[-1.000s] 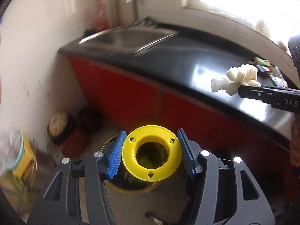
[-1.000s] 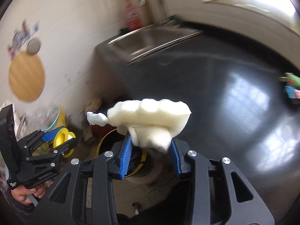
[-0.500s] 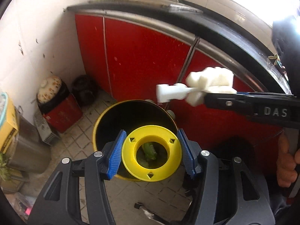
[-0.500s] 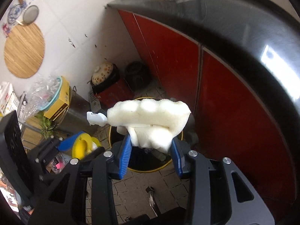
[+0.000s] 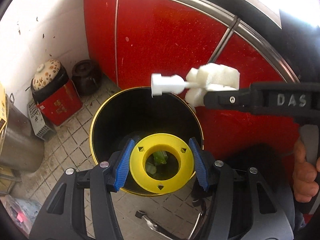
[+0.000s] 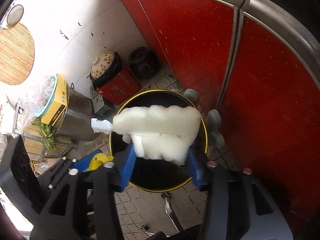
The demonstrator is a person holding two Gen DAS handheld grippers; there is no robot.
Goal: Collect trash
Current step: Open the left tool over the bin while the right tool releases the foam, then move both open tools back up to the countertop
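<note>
Left to right, floor level, near the red cabinet fronts. One steel stockpot [image 6: 79,118] stands at far left with one yellow box [image 6: 55,102] on its lid. One floral-lidded crock [image 5: 47,75] sits on one red tin [image 5: 60,104]; one dark jar [image 5: 86,77] stands just beside it, against the cabinet. Two red cabinet doors [image 5: 160,46] show, split by one metal strip.

One black bin with a gold rim [image 5: 100,120] stands on the tiled floor in front of the doors; green scraps [image 5: 159,158] lie at its bottom.

Left tongs [image 5: 161,165]: one pair, blue pads closed on one yellow ring [image 5: 140,172], held over the near part of the bin's mouth.

Right tongs [image 6: 160,160]: one pair, jaws closed on one white foam piece [image 6: 158,124], gripped at its lower lobe. One small white plastic stub [image 6: 101,126] projects from the foam's left end. In the left wrist view the foam [image 5: 216,78] hangs above the far right rim of the bin, not inside it.

One hand [image 5: 306,178] grips the right tongs' handle at far right.
</note>
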